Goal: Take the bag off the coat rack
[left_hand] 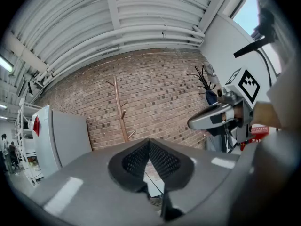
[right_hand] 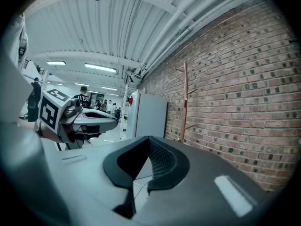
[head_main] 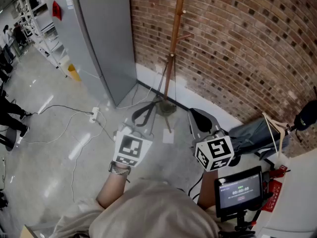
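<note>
At the foot of a brick wall (head_main: 237, 48), one wooden coat rack (head_main: 174, 38) stands beside one tall grey cabinet (head_main: 99, 38), which bears a red sticker (head_main: 57, 10) whose print is too small to read. One grey-blue bag (head_main: 252, 135) with a pale strap sits low against the wall to the right of the rack, well apart from it; what supports it cannot be made out.

Two tongs are held side by side, each with one black-and-white marker cube. The left gripper (head_main: 146, 112) has its jaws pressed together with nothing between them, as its own view confirms. The right gripper (head_main: 198, 117) is likewise closed and empty.

One small screen (head_main: 240, 191) at lower right reads "00:00:00". One white power strip (head_main: 94, 114) with trailing cables lies on the floor (head_main: 49, 148). In the right gripper view a distant person's dark shirt (right_hand: 83, 99) shows letters ending in "VERS".
</note>
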Demonstrator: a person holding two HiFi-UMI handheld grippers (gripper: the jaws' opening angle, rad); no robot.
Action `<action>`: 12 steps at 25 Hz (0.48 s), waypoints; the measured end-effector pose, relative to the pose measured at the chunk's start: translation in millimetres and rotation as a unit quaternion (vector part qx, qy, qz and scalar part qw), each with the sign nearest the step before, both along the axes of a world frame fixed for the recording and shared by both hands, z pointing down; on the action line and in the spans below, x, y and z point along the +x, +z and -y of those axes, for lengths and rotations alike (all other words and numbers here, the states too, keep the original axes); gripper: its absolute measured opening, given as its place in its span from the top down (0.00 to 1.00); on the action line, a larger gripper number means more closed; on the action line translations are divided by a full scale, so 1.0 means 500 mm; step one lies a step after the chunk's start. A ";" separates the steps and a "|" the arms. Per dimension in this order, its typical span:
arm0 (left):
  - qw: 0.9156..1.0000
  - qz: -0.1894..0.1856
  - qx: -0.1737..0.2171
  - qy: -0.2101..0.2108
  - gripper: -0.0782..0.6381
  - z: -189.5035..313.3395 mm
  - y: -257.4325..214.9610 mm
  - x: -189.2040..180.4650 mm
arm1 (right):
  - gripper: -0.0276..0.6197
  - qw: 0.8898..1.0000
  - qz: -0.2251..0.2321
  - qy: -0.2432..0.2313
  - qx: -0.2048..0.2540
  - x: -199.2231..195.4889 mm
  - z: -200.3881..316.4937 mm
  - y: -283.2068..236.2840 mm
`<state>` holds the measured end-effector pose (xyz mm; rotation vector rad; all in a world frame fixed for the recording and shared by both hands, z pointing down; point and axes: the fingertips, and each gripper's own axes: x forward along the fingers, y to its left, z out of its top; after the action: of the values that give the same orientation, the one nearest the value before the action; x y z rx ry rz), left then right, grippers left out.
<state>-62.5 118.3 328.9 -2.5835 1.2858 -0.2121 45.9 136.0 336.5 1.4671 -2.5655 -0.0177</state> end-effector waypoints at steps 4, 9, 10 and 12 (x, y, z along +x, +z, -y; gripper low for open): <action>1.000 0.000 -0.002 -0.003 0.89 0.002 0.007 0.009 | 0.95 1.000 0.022 -0.014 -0.002 0.007 0.000 0.002; 1.000 0.003 -0.006 -0.013 0.89 0.002 0.007 0.037 | 0.95 0.999 0.035 -0.022 -0.001 0.041 -0.001 -0.003; 1.000 0.004 -0.006 -0.016 0.89 0.001 0.008 0.042 | 0.95 0.999 0.034 -0.022 -0.001 0.049 -0.002 -0.002; 1.000 0.004 -0.006 -0.023 0.89 -0.002 0.010 0.052 | 0.95 0.999 0.035 -0.023 -0.002 0.066 -0.004 0.000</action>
<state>-36.3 119.0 333.8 -2.5620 1.3446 -0.2392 78.9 137.8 336.7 1.4324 -2.6526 0.0319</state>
